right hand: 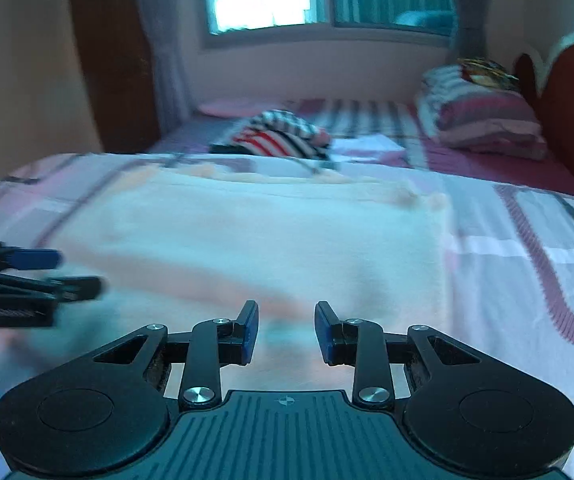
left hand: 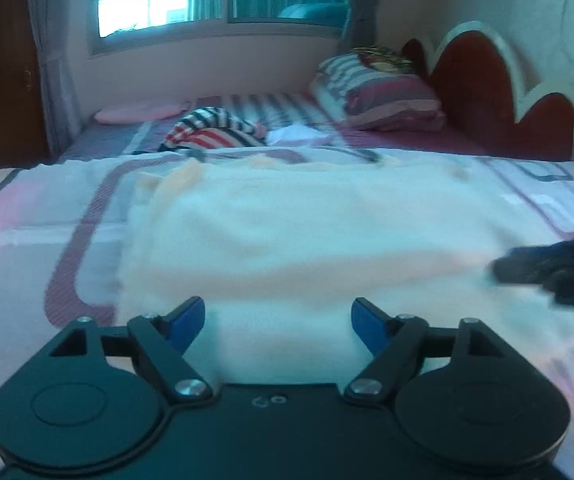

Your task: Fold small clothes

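Pale cream, soft-looking cloth (left hand: pixel 287 232) lies spread flat on the bed (left hand: pixel 27 240), on a pink and white cover with maroon bands. It sits directly ahead of both tools, its near edge running under their tips. The left tool (left hand: pixel 278 322) has its blue pads well apart, with the cloth showing between them and nothing gripped. The right tool (right hand: pixel 286 330) has its pads nearer together yet still parted, a gap of cloth visible between them and no fabric pinched. Each tool points forward and downward at the cloth, side by side, and each appears at the edge of the other's view. Farther up the bed lie a bundle of striped clothes (left hand: pixel 211 130) and a striped pillow (left hand: pixel 379 96) near the red headboard (left hand: pixel 483 84). Both views are blurred.
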`<state>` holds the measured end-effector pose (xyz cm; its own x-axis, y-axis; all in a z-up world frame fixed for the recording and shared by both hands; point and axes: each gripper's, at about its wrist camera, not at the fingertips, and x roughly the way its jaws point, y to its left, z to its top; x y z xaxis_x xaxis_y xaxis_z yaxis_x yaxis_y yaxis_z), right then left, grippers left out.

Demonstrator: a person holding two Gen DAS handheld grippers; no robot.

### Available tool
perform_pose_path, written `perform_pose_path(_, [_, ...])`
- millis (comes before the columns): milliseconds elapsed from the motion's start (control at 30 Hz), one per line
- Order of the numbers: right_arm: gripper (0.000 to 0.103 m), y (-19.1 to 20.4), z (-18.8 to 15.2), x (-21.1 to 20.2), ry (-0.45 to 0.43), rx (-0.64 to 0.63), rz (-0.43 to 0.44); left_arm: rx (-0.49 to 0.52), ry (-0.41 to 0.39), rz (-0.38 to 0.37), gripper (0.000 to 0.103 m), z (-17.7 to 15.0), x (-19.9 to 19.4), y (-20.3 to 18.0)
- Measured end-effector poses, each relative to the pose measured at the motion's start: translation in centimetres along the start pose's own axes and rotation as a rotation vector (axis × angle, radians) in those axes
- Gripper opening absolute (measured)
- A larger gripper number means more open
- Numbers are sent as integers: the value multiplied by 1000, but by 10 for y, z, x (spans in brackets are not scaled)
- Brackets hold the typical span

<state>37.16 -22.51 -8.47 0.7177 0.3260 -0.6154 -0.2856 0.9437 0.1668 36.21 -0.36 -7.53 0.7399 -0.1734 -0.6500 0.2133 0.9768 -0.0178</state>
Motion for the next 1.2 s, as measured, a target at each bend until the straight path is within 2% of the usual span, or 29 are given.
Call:
perform_pose_path(100, [31,29,-17,-8,20,-42,58,22,42,-15,80,-19,0,-17])
perform_pose_path(133, [31,36,-25,-6,46,-57,56,36,62,-2,81,-27,4,-21])
perform_pose_path(167, [31,40,-32,0,79,-62,40,53,33,15,82,-35,2,-24])
perform_pose_path(333, [31,49,-48,-8,50,-78,-9,12,41,31,83,-38,-6,-23])
perform_pose_path(467, [31,39,-46,-9,59,-50,-15,-26,47,64,83,-38,-11,-9])
perform_pose_path(633, [31,-4,-53,-35,68,24,-186,-89,61,79,83,-45,-21,21])
perform_pose_path(700, [31,-19,-59,-41,59,64,-156,-79,63,83,83,-44,-21,19])
perform_pose_path(833, [31,-16,-55,-40,71,42,-170,-90,75,103,83,-42,-18,15])
perform_pose_path(1033, [31,-19,-48,-42,89,67,-160,-97,90,91,81,-39,-23,20])
perform_pose_path(1133, [31,-18,-45,-51,56,82,-156,-88,92,90,80,-45,-22,21])
perform_pose_path(1200, [31,-24,-53,-41,100,105,-153,-67,90,97,81,-46,-21,18])
